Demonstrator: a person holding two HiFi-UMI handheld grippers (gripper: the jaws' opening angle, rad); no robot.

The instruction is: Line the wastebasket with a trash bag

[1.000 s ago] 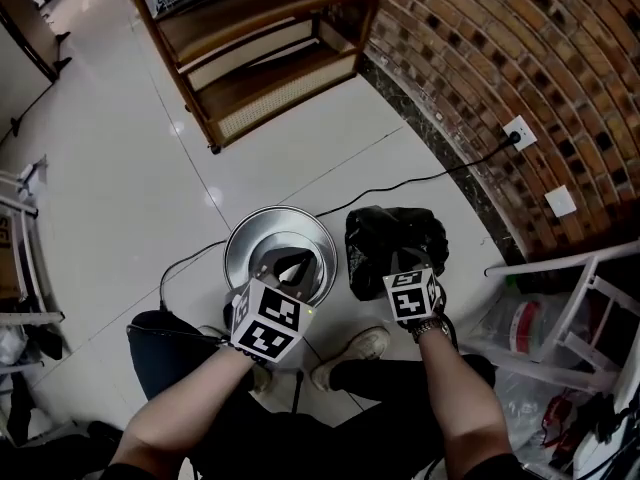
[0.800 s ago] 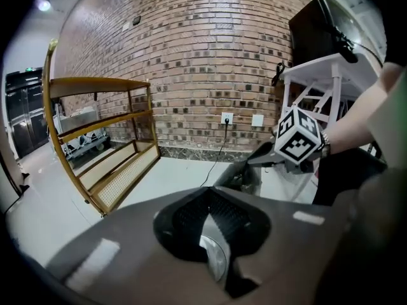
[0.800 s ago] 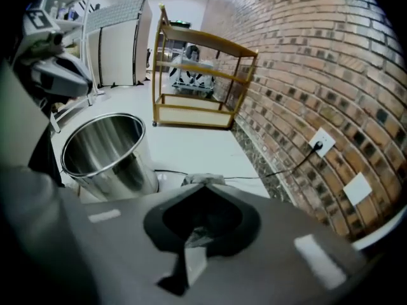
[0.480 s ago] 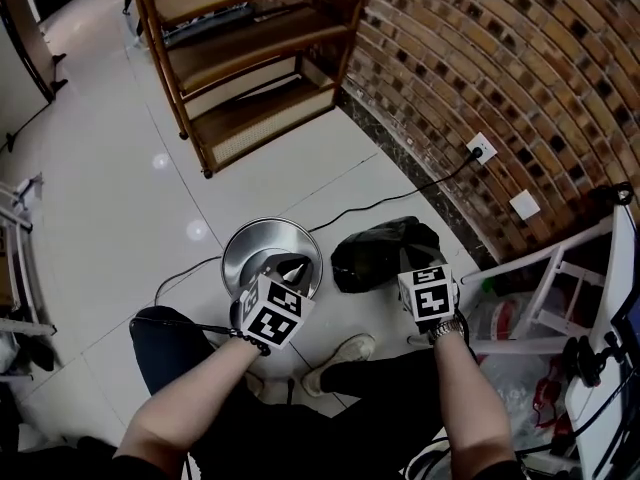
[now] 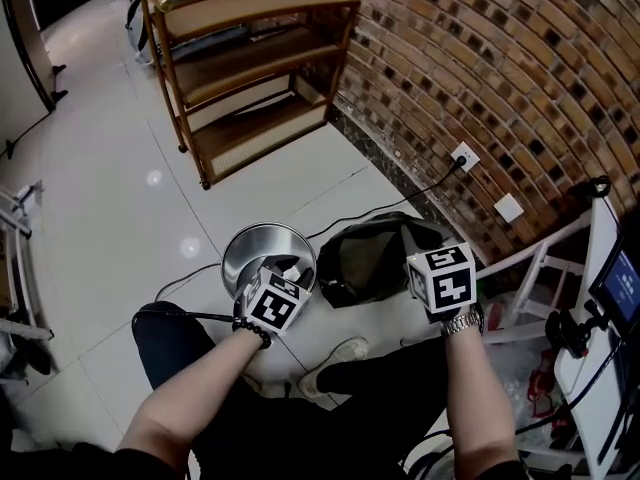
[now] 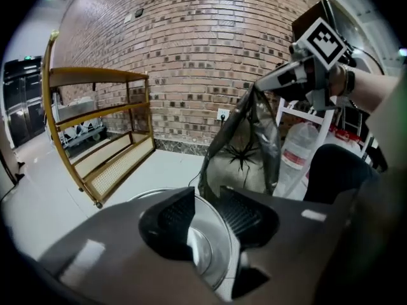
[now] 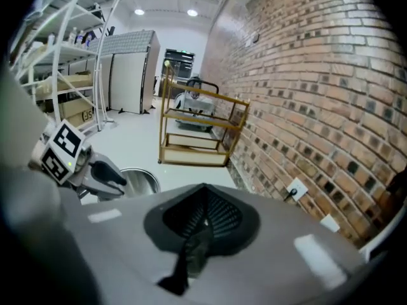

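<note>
The left gripper (image 6: 206,220) is released: its jaws have just been opening and now stand partly apart, with the rim of the wastebasket (image 5: 245,246) showing in the gap between them and neither pad pressing on it. The right gripper (image 7: 202,224) is clenched tight on a pinched fold of the trash bag (image 6: 245,148), which trails out from between its closed jaws as a thin dark strip. The bag is black and glossy, crumpled. It hangs from the right gripper in a long loose drape just to the right of the wastebasket, with its lower part bunched near the floor (image 5: 120,218). The wastebasket is a round, shiny metal bin standing upright on the pale tiles in front of the person's knees, open and unlined. A wooden shelf unit (image 5: 250,68) stands beyond it, against the brick wall (image 5: 500,68).
</note>
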